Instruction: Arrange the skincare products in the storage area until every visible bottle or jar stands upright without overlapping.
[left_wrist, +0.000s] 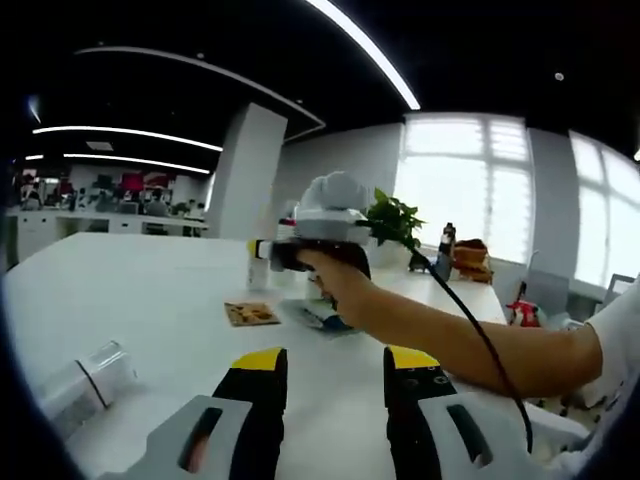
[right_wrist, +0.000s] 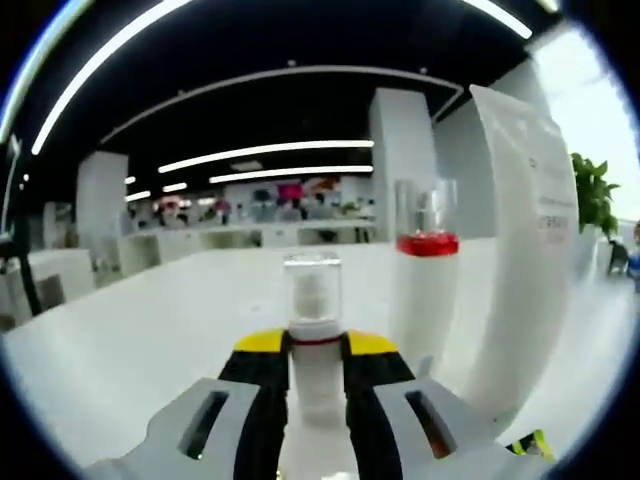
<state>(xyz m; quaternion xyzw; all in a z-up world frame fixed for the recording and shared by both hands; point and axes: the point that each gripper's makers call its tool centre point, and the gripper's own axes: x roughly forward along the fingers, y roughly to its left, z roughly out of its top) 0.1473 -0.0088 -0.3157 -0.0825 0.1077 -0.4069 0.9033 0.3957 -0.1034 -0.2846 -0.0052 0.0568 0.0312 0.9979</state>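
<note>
Your right gripper (right_wrist: 316, 352) clamps a small white bottle with clear cap (right_wrist: 313, 318) at frame centre; a taller red-collared white bottle (right_wrist: 425, 290) stands just right. Your left gripper (left_wrist: 327, 372) gapes empty; a clear-capped bottle (left_wrist: 85, 380) lies lower left.

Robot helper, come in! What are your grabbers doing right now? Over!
Right gripper shut on small clear-capped bottle, upright. Left gripper open, holding nothing. Lying bottle on table at left. Tall red-banded bottle stands close beside the held one.
</note>
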